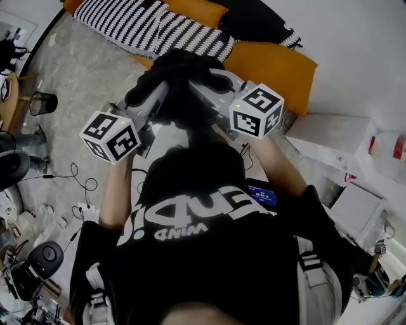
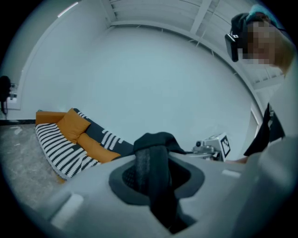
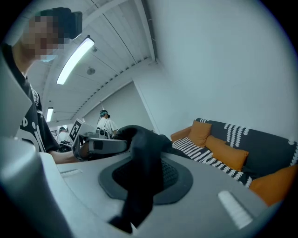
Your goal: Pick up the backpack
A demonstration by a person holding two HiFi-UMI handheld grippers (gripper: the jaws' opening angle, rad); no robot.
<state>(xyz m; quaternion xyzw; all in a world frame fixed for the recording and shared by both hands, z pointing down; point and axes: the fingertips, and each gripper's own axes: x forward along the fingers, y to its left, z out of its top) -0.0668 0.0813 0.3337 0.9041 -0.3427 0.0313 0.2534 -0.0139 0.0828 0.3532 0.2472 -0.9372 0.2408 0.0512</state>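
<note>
Clamped shut on dark woven straps (image 2: 157, 190) of black fabric backpack (image 1: 181, 66), upper centre: left gripper (image 2: 157, 162) and right gripper (image 3: 142, 167); bag bunched between both, equally near.

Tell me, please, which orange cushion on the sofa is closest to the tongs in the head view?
The large orange cushion just beyond the right marker cube; the smaller orange cushion lies farther off at the top edge.

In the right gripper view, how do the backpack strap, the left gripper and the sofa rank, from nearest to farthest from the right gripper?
1. backpack strap: clamped between its jaws, centre.
2. left gripper: just beyond, at the left.
3. sofa: far away at the right, against the wall.
</note>
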